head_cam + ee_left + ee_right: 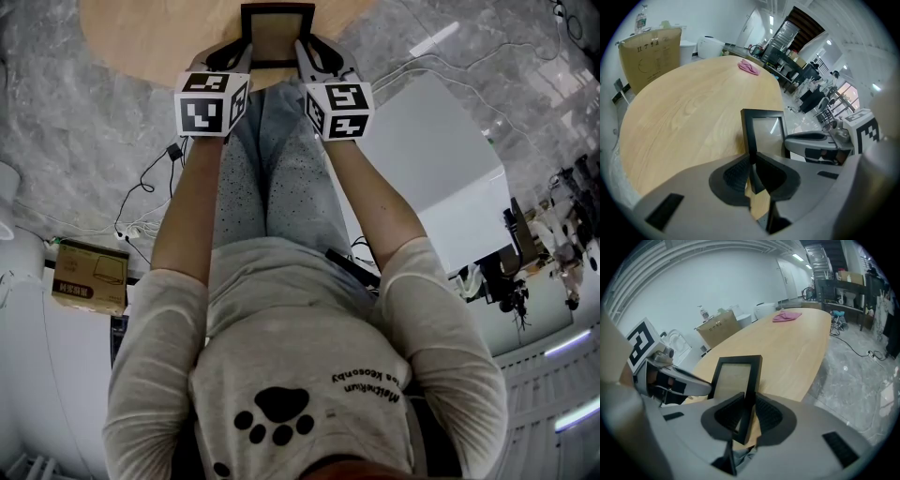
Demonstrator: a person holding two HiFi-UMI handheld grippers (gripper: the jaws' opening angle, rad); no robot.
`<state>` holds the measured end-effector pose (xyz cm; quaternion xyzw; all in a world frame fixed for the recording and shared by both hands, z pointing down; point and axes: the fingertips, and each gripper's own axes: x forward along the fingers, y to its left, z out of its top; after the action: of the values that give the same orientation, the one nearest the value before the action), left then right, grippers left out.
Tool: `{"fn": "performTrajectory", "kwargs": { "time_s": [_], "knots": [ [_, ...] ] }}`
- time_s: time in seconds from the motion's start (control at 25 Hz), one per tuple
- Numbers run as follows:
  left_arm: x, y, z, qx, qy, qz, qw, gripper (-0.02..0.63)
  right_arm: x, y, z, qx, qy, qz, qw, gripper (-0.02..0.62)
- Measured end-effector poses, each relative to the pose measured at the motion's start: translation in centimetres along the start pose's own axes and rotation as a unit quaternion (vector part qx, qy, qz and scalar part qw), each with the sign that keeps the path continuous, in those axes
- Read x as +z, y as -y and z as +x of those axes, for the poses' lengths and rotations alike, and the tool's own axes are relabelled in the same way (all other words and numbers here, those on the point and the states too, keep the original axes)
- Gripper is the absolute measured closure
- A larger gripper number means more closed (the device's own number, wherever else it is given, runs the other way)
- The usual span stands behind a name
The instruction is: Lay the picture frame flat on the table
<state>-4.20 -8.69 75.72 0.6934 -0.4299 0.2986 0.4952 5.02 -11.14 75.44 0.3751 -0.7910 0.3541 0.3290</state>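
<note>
The black picture frame [277,33] with a clear pane is held between both grippers over the near edge of the round wooden table [141,37]. It stands on edge, not flat. My left gripper [246,49] is shut on the frame's left side bar [751,136], its pads pressing on both faces. My right gripper [305,49] is shut on the right side bar [753,376] in the same way. In the left gripper view the right gripper [811,140] shows past the frame. The frame's bottom corners are hidden behind the jaws.
A pink cloth [749,67] lies at the table's far side. A cardboard box [649,51] stands beyond the table, and another [89,274] sits on the floor by loose cables. A white cabinet [441,159] is at my right. My legs are under the table's edge.
</note>
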Motion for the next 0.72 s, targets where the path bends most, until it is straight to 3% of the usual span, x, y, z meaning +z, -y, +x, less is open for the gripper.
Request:
{"fn": "performTrajectory", "kwargs": {
  "time_s": [0.72],
  "knots": [
    [0.1,-0.6,1.2,0.003,-0.013,-0.007,0.9999,0.558,-0.4,0.6,1.1,-0.004,-0.012,0.017,1.000,0.517]
  ]
}}
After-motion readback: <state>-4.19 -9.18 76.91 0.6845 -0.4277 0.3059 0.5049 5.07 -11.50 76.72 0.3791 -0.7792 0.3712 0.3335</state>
